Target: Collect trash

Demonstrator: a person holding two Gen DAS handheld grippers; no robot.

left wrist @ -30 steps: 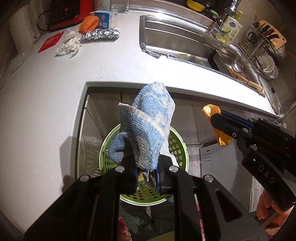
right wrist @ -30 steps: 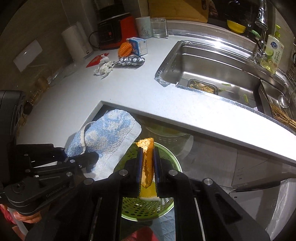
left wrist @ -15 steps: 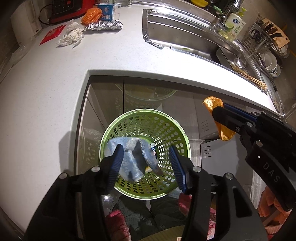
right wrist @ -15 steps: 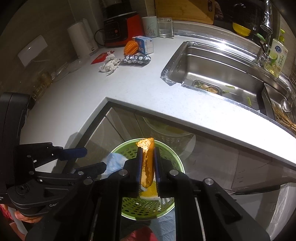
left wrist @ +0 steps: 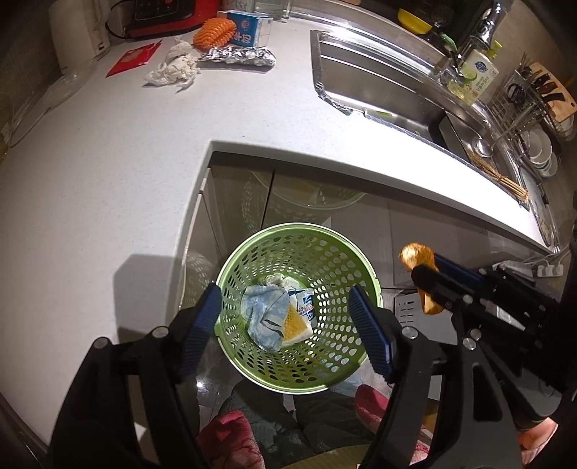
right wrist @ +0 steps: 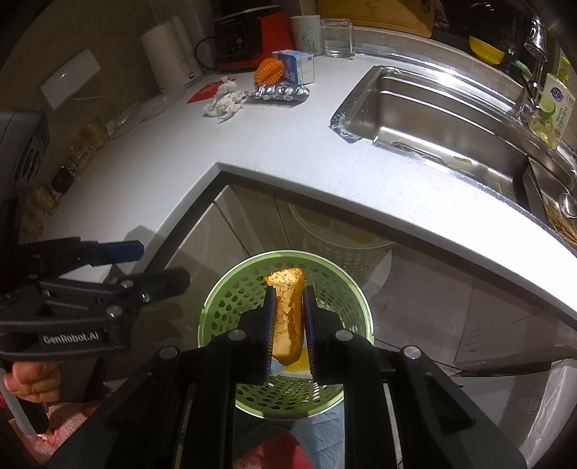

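- Left gripper hangs right over the green basket, jaws spread wide, nothing between the blue pads. They have just been opening.
- The blue cloth lies crumpled at the bottom of the basket, clear of the fingers.
- Beside the cloth sits a yellow wedge, touching it, and a white printed wrapper peeks out behind both.
- Right gripper is clenched on a piece of bread, golden-brown, held upright between the pads. The jaws have just been easing apart a little, yet the bread is pinched there, its crumbly top poking above the fingertips.
- In the right wrist view the bread hangs over the basket's mouth; in the left wrist view the same bread shows off to the right of the rim, above it.
- The basket stands on the floor in front of glossy cabinet doors, below the inner corner of the white counter.
- Far back on the counter, well apart from the basket: a crumpled tissue, a foil bundle, an orange spiky ball, a small blue carton and a red packet.
- The steel sink lies to the right, a soap bottle by the tap.
- A hand grips the left tool's handle at the lower left of the right wrist view.
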